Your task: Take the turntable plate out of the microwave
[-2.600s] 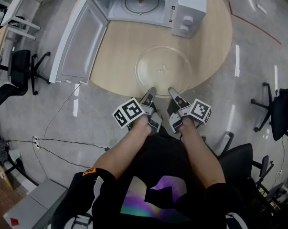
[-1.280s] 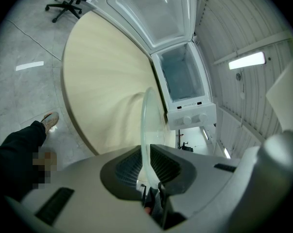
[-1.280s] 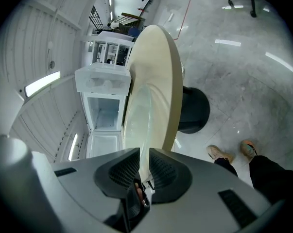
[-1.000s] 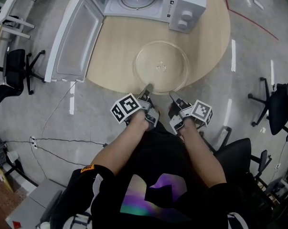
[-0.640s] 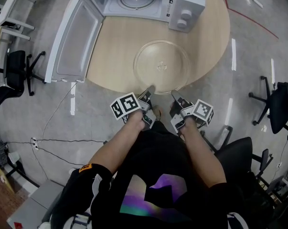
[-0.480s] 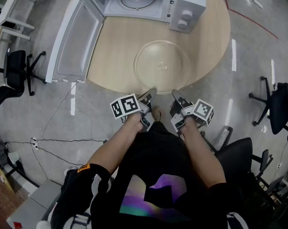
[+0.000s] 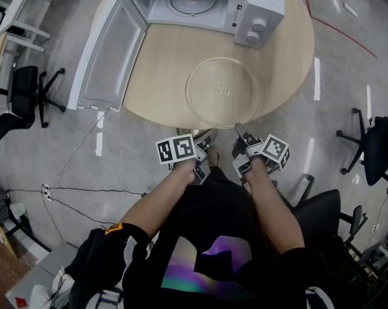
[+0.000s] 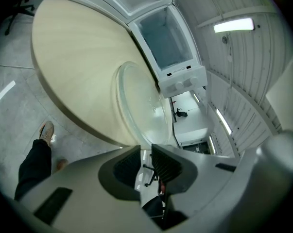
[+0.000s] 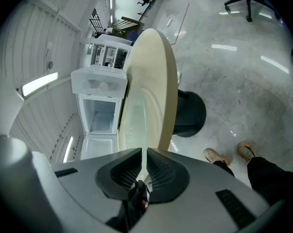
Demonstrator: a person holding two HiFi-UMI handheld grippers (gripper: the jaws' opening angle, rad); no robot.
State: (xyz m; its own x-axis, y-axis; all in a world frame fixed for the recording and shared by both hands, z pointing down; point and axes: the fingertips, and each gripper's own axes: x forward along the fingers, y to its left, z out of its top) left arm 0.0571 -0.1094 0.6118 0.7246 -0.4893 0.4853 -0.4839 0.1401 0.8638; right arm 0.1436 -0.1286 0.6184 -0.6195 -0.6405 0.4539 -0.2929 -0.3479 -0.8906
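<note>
One black chair [image 7: 27, 85] left of table [image 7: 161, 73], microwave door [image 7: 110, 55] open

The person is wearing a black short-sleeved T-shirt [image 7: 206, 205] with a shimmering purple-green print [image 7: 206, 269] behind the tools. A small orange tag [image 7: 114, 230] is showing on the sleeve behind the left gripper [image 7: 205, 138], whose jaws have just been opening with nothing between them. Dark trousers [image 8: 32, 164] and tan shoes [image 9: 215, 155] are showing below the jaws. Each tool is carrying a cube [image 7: 175, 150] of black-and-white square markers. The right gripper [image 7: 240, 131], like the left, is showing a grey shell and black ribbed pads [image 9: 123, 174].
</note>
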